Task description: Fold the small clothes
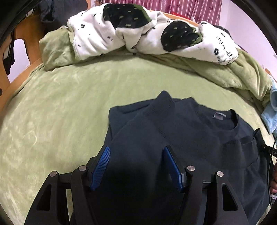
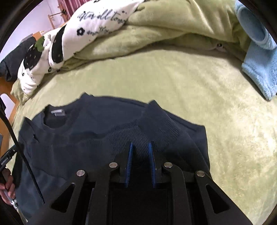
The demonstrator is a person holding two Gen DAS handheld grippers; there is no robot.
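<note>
Item: dark navy sweater (image 1: pixel 190 138), flat on green bed cover (image 1: pixel 60 112), under both tongs. Collar (image 1: pixel 223 119) points away from tongs, hem near side; long axis runs fwd.

L tongs (image 1: pixel 136 152): half-spread, sweater fabric bunched between the blue pads.

R tongs (image 2: pixel 140 147): nearly closed, clenched on folded ribbed cuff (image 2: pixel 155 121).

Open bed ahead; white blanket (image 1: pixel 138 31) far edge; blue towel (image 2: pixel 261 72) fwd-right of R tongs.

Home bedrm: green-sheeted bed (image 1: pixel 69 97), rumpled blanket (image 1: pixel 107 32), curtain (image 1: pixel 173 6).
</note>
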